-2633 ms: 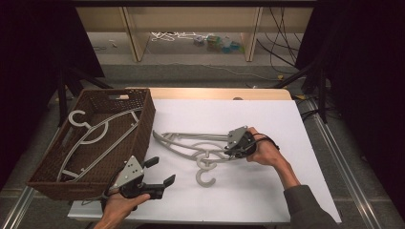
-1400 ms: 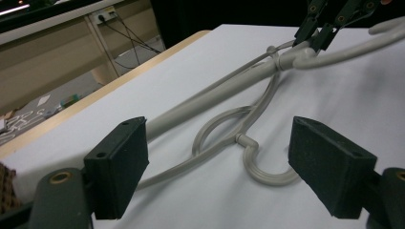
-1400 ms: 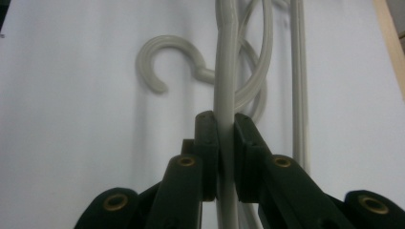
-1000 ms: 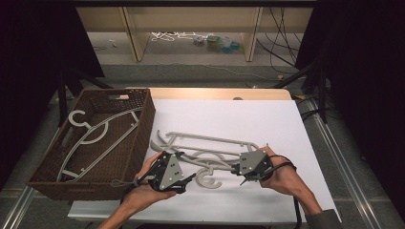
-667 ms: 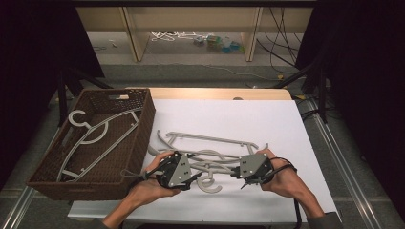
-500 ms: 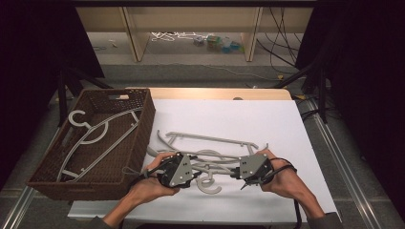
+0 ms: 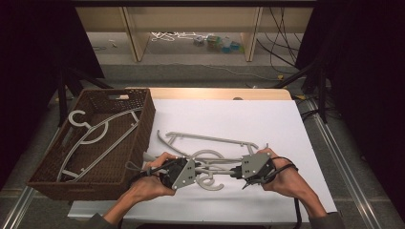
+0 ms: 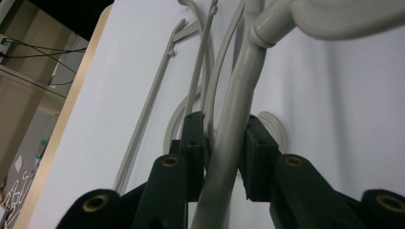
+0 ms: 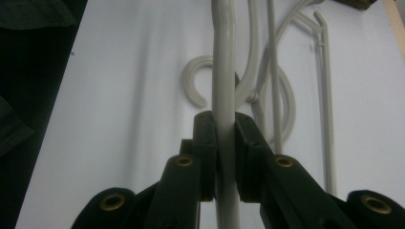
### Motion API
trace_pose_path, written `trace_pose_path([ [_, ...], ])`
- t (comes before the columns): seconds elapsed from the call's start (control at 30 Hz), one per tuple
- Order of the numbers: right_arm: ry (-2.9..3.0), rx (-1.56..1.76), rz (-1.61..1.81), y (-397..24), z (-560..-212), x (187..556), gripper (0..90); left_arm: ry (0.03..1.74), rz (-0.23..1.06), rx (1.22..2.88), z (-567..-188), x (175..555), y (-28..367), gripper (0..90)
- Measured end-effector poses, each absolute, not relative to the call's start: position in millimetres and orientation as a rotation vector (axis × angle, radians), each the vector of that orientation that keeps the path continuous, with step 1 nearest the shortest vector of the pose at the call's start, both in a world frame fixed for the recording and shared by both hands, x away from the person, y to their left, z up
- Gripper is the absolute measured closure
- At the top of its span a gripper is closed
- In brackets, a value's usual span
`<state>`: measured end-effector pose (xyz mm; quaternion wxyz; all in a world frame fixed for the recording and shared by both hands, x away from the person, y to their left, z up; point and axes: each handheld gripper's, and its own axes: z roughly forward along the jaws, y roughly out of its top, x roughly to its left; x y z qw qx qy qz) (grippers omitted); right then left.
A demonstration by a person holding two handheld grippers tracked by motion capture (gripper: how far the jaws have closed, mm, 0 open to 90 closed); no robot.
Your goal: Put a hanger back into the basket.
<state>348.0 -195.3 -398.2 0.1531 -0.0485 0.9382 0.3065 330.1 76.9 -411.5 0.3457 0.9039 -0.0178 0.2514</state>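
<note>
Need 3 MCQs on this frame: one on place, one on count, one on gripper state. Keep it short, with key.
1. Where does the brown basket stand?
A. on the left end of the table
B. on the right end
C. on the floor

2. How many hangers lie in the basket?
A. none
B. one
C. three

3. What is the right gripper doing?
A. hanging open above the table
B. clamped on a bar of the grey hanger
C. holding the basket rim

Key:
1 A, the high view shows it at the table's left.
2 B, a single basket hanger lies inside.
3 B, in the right gripper view both pads press the bar; the left gripper has just been closing on the same hanger's other side.
</note>
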Motion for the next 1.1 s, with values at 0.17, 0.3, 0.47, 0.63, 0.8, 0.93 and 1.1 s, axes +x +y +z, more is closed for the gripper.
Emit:
trace_pose_path([
  [0.17, 2.635, -0.15, 0.92, -202.3, -390.7, 349.6, 78.1, 0.112, 0.47, 2.271, -411.6, 330.5, 74.9, 76.6],
  [0.3, 2.598, -0.094, 0.991, -207.8, -387.1, 352.1, 75.2, 0.166, 0.364, 2.267, -403.6, 334.0, 79.3, 77.9],
  [0.47, 2.576, 0.024, 1.039, -208.3, -386.2, 354.0, 71.4, 0.31, 0.21, 2.186, -398.2, 335.4, 83.7, 79.1],
  [0.63, 2.527, 0.157, 1.067, -207.0, -381.2, 355.8, 59.2, 0.445, 0.18, 2.189, -401.4, 342.9, 94.0, 79.2],
  [0.8, 2.448, 0.351, 1.143, -212.5, -375.5, 357.2, 47.0, 0.55, 0.159, 2.159, -400.4, 350.9, 107.7, 79.2],
  [0.93, 2.394, 0.529, 1.225, -215.6, -375.7, 357.9, 39.6, 0.621, 0.136, 2.111, -395.6, 354.4, 118.3, 79.3],
  [1.1, 2.306, 0.703, 1.335, -223.3, -377.1, 354.2, 32.9, 0.687, 0.133, 2.056, -386.6, 356.0, 132.5, 79.3],
])
